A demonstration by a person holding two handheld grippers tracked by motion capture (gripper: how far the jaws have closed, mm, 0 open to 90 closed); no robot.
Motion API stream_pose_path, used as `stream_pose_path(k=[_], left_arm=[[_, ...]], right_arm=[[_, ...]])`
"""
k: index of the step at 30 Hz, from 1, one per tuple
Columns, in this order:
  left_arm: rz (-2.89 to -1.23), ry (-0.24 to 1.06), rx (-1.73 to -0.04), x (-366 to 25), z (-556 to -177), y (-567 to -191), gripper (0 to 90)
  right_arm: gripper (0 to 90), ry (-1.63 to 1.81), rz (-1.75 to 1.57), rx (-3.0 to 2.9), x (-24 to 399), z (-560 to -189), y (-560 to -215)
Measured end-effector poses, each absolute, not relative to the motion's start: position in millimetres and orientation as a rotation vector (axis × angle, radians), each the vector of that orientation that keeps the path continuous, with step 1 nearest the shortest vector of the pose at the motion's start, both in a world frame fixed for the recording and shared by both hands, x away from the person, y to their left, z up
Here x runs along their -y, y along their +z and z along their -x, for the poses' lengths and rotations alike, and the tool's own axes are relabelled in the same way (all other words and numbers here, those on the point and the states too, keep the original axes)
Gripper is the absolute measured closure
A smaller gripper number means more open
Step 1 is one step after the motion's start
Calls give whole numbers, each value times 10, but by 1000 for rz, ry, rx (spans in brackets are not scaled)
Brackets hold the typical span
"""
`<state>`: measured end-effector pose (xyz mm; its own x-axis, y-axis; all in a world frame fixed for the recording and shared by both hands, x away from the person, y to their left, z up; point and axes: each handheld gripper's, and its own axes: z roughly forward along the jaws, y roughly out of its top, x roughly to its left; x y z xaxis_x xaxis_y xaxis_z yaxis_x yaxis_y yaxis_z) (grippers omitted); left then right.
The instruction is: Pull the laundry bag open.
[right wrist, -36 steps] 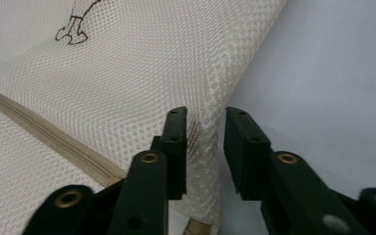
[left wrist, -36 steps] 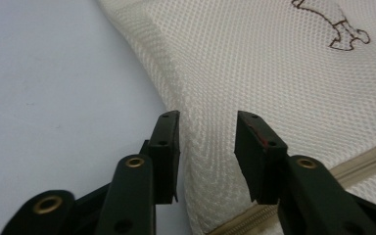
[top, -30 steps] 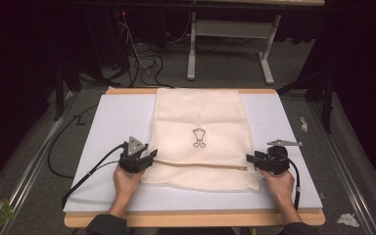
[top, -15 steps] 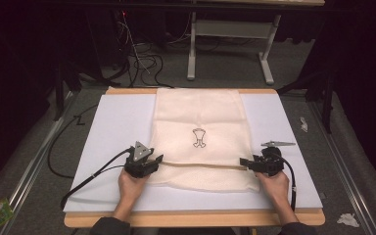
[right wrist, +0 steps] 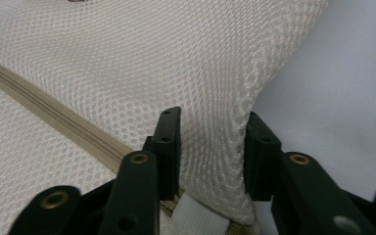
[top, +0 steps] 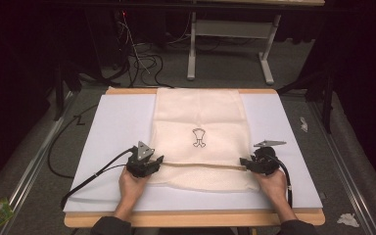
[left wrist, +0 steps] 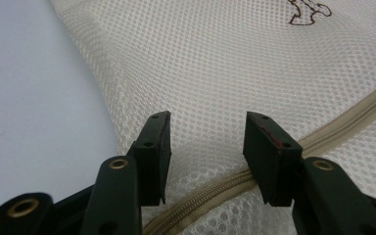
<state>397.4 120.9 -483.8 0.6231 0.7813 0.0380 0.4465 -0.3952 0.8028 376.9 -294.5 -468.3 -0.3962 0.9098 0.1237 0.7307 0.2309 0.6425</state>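
A cream mesh bag [top: 198, 117] with a small brown emblem [top: 199, 137] lies flat on the white mat, its beige zipper [top: 200, 165] running across near the front. My left gripper [top: 157, 161] rests at the zipper's left end. In the left gripper view it [left wrist: 207, 132] stands open over the mesh [left wrist: 225, 63] and zipper [left wrist: 342, 122], nothing pinched. My right gripper [top: 244, 162] is at the zipper's right end. Its jaws have just been closing, and in the right gripper view it [right wrist: 213, 132] squeezes a raised fold of the bag's side edge [right wrist: 215, 147].
The white mat [top: 117, 122] covers a wooden table [top: 191, 219]. Black cables [top: 93, 174] trail left from the left gripper. A crumpled scrap [top: 301, 123] lies at the mat's right edge. Table legs [top: 227, 29] and wires stand on the floor behind.
Both hands have shifted slightly inward toward the bag's sides at the zipper line. The bag lies where it was.
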Motion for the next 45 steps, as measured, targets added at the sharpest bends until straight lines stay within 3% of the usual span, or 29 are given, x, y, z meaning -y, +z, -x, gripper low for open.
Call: stream_pose_path(k=[1, 5, 15, 45], left_arm=[[-2045, 529, -964, -1209, -3978, -4840, 541], [-2042, 524, -957, -1214, -3975, -4834, 539], [-1986, 417, -958, -1185, -3953, -4789, 533], [-2002, 309, -888, -806, -3929, -4655, 517]], right_arm=[[848, 969, -1518, -2251, 2967, -3771, -4689], [870, 1011, -1519, -2240, 2987, -3765, -4699], [875, 1106, -1494, -2248, 3060, -3740, -4580], [877, 1178, -1439, -2256, 3012, -3745, -4336]])
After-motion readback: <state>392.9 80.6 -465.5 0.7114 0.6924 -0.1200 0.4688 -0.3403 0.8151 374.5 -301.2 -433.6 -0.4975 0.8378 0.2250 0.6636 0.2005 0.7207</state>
